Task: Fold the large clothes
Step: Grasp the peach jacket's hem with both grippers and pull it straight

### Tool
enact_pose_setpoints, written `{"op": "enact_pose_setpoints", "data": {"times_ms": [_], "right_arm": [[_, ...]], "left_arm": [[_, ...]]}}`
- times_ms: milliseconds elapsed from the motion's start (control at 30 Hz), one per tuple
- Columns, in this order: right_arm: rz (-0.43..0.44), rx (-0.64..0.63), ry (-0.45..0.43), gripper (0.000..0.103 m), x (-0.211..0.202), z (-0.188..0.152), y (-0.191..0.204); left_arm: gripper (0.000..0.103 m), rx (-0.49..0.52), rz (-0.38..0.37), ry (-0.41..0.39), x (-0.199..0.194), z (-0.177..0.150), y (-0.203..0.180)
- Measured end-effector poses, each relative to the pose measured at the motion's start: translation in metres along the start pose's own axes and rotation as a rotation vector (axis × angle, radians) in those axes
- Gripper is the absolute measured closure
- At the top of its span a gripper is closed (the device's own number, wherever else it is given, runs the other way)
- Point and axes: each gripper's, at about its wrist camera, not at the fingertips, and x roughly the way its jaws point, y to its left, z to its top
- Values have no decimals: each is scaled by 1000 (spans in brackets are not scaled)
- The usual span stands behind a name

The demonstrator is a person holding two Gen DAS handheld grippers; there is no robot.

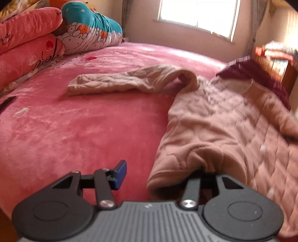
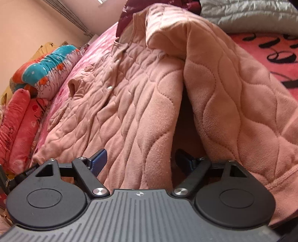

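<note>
The left gripper point(image 1: 160, 173) sits low at the hem of the quilted pink jacket point(image 1: 223, 119), its jaws partly apart. One blue pad point(image 1: 121, 174) stands clear over the bed's pink blanket point(image 1: 74, 134); the other finger is buried under the jacket's bottom corner, which drapes over it. The pads do not look pressed together on the cloth, so I would call this gripper open, with the hem merely lying across one side.

The right gripper point(image 2: 141, 162) is spread wide, and a thick ridge of the jacket point(image 2: 141, 104) runs between its two blue pads point(image 2: 99, 160) without either pad squeezing it. To the right of that ridge a flap of the jacket is folded over and stands up like a tent, with a dark hollow beneath it.

The jacket lies spread on the bed, collar away from the grippers, small white buttons point(image 2: 109, 87) down its front. One sleeve point(image 1: 119, 82) stretches out from the jacket's shoulder, flat on the blanket. Beyond that sleeve, rolled bedding point(image 1: 89, 28) in teal, white and orange is piled on coral-pink quilts point(image 1: 24, 46). A dark red cloth point(image 1: 247, 72) shows just past the jacket's collar, and a bright window point(image 1: 197, 14) lies beyond. A grey padded cover point(image 2: 251, 13) lies past the jacket's raised flap.
</note>
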Motion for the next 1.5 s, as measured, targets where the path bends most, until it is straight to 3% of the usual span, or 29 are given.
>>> {"op": "enact_pose_setpoints", "data": {"times_ms": [133,233,367,467,600,667,767,800,833,967,1033,1200,1267,1500], "right_arm": [[27,14,-4,0,4,3,-3],[91,38,-5,0,3,3,-7],[132,39,-7,0,5,3,-5],[140,15,2,2,10,4,0],[128,-7,16,11,17,6,2],[124,1,13,17,19,9,-1],[124,16,16,23,21,11,-4],[124,16,19,23,22,11,-5],[126,19,26,23,23,10,-5],[125,9,27,22,24,10,-4],[125,11,28,23,23,9,-3],[119,59,41,75,24,12,-7],[156,116,37,85,19,12,-12],[368,340,-39,90,-16,12,-27]], "left_arm": [[57,-61,-88,-78,2,9,-3],[57,-102,-196,-120,1,11,-6],[53,-10,-184,-85,10,8,-19],[52,-44,-189,-45,16,9,-18],[48,-51,-222,-63,12,13,-21],[33,-74,-248,-72,10,15,-19],[31,-64,-251,-75,14,14,-24],[41,-56,-235,-63,17,14,-26],[58,-56,-216,-42,21,14,-28],[93,-106,-153,15,33,10,-27],[99,-104,-129,17,31,10,-27],[102,-100,-111,19,12,19,-24],[102,-86,-105,9,1,23,-25],[102,-42,-111,-80,-52,37,-31]]}}
